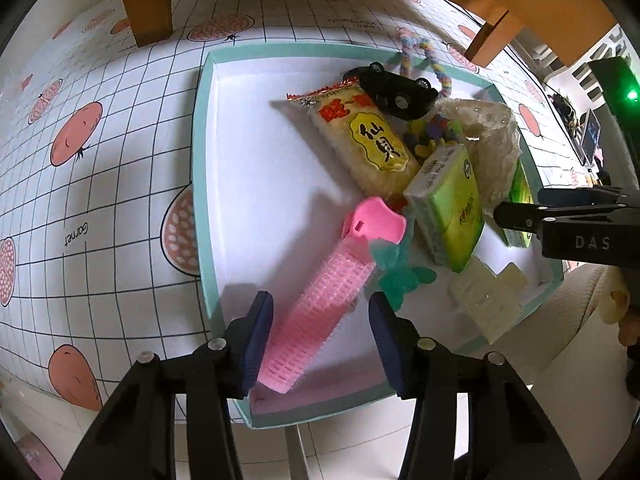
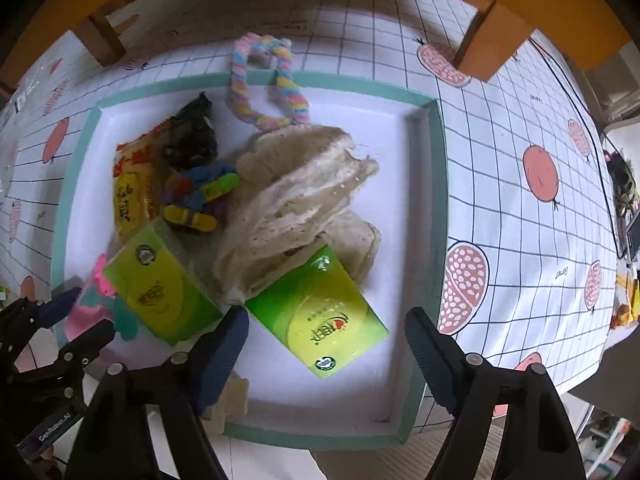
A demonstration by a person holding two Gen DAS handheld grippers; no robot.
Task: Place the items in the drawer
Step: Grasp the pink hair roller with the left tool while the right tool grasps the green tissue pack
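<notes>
A shallow white drawer with a teal rim (image 1: pixel 202 184) (image 2: pixel 436 184) lies on the tomato-print cloth. In it lie a pink hair roller (image 1: pixel 316 300), a yellow rice-cracker packet (image 1: pixel 364 136), a black toy car (image 1: pixel 394 90), two green tissue packs (image 1: pixel 452 208) (image 2: pixel 320 320), a cream lace cloth (image 2: pixel 296 196) and a pastel braided rope (image 2: pixel 264 80). My left gripper (image 1: pixel 320 340) stands open, its fingers on either side of the roller's near end. My right gripper (image 2: pixel 326 346) hangs open over the nearer tissue pack.
Orange wooden furniture legs (image 1: pixel 146 4) (image 2: pixel 492 40) stand on the cloth behind the drawer. A colourful clip toy (image 2: pixel 200 196) and a teal butterfly piece (image 1: pixel 396 276) lie among the items. A cream plastic piece (image 1: pixel 488 300) sits at the drawer's near rim.
</notes>
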